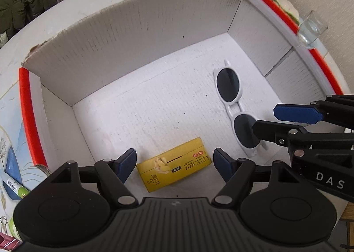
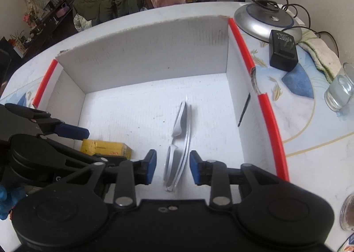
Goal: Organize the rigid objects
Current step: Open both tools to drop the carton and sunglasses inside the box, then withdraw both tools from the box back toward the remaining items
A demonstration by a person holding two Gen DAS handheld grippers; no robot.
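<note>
The left hand-held gripper (image 1: pixel 174 163) stands spread above one yellow carton (image 1: pixel 174 164) on the white box (image 1: pixel 132 37) floor. At three o'clock, one pair of white sunglasses (image 2: pixel 178 148) lies unpinched between the parted right hand-held gripper (image 2: pixel 172 168); lenses show only in the left view.

One sunglasses (image 1: pixel 237 110), one yellow packet (image 1: pixel 174 164)

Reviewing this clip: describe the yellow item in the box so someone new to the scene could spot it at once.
Start at the white cardboard box with red-edged side walls on the table. On its floor lie only two things: white-framed sunglasses toward one side and a small yellow carton near the front, between the left gripper's open blue pads. The carton is the flat, rectangular one, gold-yellow with dark printed characters.
</note>
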